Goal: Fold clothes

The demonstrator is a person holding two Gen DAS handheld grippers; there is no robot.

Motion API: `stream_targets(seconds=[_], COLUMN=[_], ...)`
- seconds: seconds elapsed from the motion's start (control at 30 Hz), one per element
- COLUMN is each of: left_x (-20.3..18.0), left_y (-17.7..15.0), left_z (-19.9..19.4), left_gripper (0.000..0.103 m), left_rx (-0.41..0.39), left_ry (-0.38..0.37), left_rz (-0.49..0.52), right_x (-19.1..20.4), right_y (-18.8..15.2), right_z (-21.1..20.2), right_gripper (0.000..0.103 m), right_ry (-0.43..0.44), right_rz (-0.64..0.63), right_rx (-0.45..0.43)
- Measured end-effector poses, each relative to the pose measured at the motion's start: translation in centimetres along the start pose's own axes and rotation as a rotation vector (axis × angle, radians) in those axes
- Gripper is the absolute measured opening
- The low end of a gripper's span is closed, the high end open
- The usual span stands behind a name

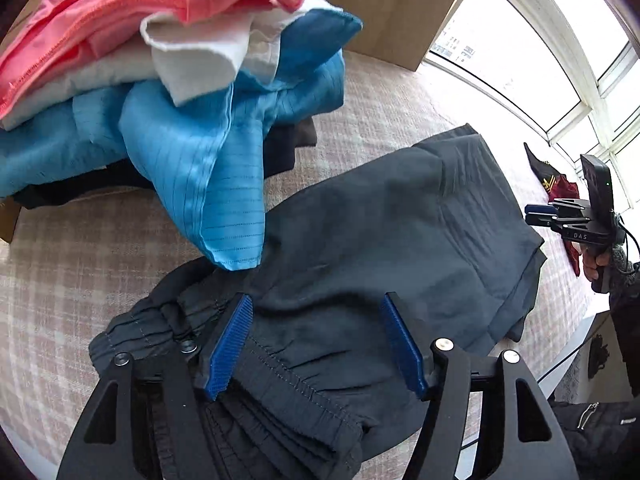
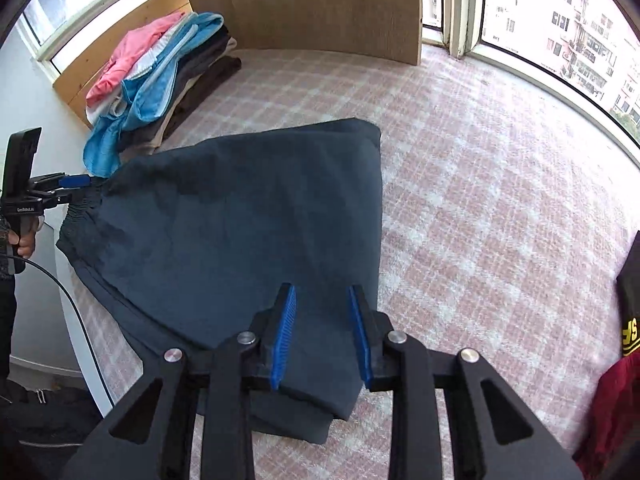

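Observation:
Dark navy trousers [image 1: 400, 216] [image 2: 248, 216] lie folded flat on the pink plaid bed cover [image 2: 480, 200]. My left gripper [image 1: 316, 340] hovers open over their elastic waistband [image 1: 280, 364], its blue pads wide apart and nothing pinched between them. In the right wrist view the left gripper [image 2: 76, 182] sits at the waistband end. My right gripper [image 2: 322, 328] stands over the opposite, folded end of the trousers with a narrow gap between its pads and no cloth in it. From the left wrist view the right gripper [image 1: 540, 214] shows just past the trousers' far edge.
A pile of folded clothes [image 1: 160, 60] [image 2: 160, 72], pink, white, blue and dark, lies against a wooden board [image 2: 300, 4]; a blue sleeve hangs onto the trousers. A red and black garment [image 2: 616, 400] lies at the right. Windows line the far side. The bed edge [image 2: 80, 320] runs at left.

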State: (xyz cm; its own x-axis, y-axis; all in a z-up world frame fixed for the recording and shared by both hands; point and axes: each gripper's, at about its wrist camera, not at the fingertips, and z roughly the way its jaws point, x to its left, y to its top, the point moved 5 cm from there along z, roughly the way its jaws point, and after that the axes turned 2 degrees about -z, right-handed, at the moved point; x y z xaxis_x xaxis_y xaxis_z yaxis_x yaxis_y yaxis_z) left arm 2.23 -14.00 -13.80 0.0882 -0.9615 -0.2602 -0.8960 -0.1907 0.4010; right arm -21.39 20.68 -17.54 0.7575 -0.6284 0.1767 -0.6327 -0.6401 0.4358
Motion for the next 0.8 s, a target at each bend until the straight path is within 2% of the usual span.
stream_targets(seconds=[0.07, 0.17, 0.27, 0.43, 0.57, 0.6, 0.67, 0.73, 0.8], left_x=[-1.7, -5.5, -10.3, -18.5, -21.8, -22.4, -22.1, -22.2, -22.4], left_y=[0.5, 1.2, 2.2, 2.9, 1.0, 0.4, -1.4, -2.1, -1.6], left_z=[-1.6, -2.9, -2.1, 3.0, 8.0, 9.3, 10.9, 10.6, 9.5], left_gripper=[0.067, 0.071, 0.071, 0.071, 0.071, 0.071, 0.070, 0.070, 0.071], left_rx=[-0.038, -0.071, -0.042, 0.063, 0.206, 0.246, 0.344, 0.364, 0.354], left_ry=[0.013, -0.011, -0.065, -0.127, -0.166, -0.176, -0.139, -0.118, -0.130], left_rz=[0.004, 0.033, 0.105, 0.247, 0.293, 0.299, 0.277, 0.285, 0.272], right_x=[-0.5, -0.3, -1.2, -2.6, -1.3, -1.7, -3.0, -4.1, -4.1], right_y=[0.1, -1.4, -3.6, -7.0, -10.2, -10.3, -9.8, -9.0, -7.8], right_z=[-0.3, 0.9, 1.6, 1.6, 1.8, 1.3, 0.0, -1.1, -0.8], right_gripper=[0.028, 0.028, 0.028, 0.028, 0.028, 0.028, 0.028, 0.028, 0.028], right_ry=[0.015, 0.099, 0.133, 0.174, 0.293, 0.296, 0.295, 0.276, 0.240], right_rz=[-0.016, -0.052, -0.036, -0.004, -0.117, -0.117, -0.077, -0.054, -0.102], right_rx=[-0.002, 0.026, 0.018, 0.019, 0.112, 0.102, 0.037, -0.033, -0.071])
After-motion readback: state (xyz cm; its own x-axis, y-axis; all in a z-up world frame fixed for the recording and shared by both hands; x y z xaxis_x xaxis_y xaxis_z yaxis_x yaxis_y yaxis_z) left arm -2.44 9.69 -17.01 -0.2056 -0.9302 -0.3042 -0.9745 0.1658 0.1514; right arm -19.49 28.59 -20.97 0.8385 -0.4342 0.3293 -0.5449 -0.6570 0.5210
